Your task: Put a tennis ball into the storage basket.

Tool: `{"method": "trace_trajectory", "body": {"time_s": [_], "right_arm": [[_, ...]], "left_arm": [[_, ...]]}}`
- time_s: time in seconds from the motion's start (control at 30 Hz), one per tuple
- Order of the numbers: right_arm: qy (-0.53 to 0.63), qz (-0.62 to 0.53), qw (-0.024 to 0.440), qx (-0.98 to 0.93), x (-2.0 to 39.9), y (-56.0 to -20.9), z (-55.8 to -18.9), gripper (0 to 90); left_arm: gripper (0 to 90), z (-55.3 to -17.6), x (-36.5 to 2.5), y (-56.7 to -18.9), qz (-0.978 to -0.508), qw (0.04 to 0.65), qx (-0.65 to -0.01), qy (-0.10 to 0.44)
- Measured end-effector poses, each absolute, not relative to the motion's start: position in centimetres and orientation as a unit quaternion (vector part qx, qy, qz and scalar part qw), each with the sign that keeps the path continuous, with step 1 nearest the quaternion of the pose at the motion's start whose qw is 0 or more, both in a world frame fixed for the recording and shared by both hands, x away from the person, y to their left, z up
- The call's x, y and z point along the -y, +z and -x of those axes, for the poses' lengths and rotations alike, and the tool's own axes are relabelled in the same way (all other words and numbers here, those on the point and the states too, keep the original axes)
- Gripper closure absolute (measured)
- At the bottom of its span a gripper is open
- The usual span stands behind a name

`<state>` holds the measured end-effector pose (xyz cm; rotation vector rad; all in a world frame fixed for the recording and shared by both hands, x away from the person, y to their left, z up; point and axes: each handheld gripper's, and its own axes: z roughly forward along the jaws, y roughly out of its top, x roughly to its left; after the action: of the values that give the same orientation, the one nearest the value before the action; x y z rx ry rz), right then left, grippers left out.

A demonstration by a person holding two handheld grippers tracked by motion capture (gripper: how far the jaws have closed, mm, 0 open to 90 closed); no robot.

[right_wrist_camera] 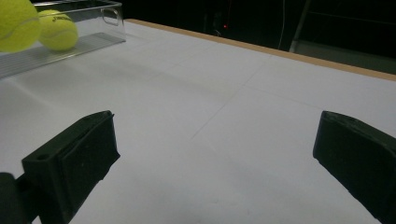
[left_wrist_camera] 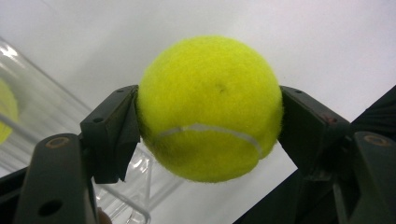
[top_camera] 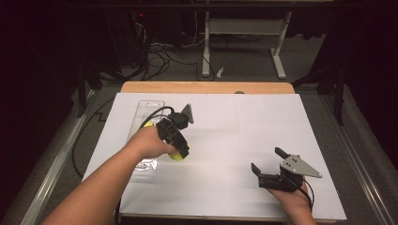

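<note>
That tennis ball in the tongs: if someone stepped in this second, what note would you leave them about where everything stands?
Left tongs: shut on a tennis ball, one jaw on each side, held off the white table beside the clear tray.
Right tongs: open, holding nothing, low over the table at the near right.
Things: a second ball already lies inside the tray.
Done: one ball in the tray, one ball gripped.
Left: probably the held ball either goes into the tray or has just come out; the pictures cannot tell which. Check before moving.
</note>
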<state>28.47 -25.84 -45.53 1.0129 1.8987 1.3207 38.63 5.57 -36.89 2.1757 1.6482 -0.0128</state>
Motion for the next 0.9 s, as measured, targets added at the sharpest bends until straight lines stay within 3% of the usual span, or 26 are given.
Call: {"method": "trace_trajectory", "body": {"time_s": [0.9], "right_arm": [[0.503, -0.375, 0.301, -0.718, 25.3, -45.7, -28.4, 0.3]], "left_arm": [[27.2, -39.2, -7.8, -34.0, -0.769, 0.207, -0.604, 0.005]]}}
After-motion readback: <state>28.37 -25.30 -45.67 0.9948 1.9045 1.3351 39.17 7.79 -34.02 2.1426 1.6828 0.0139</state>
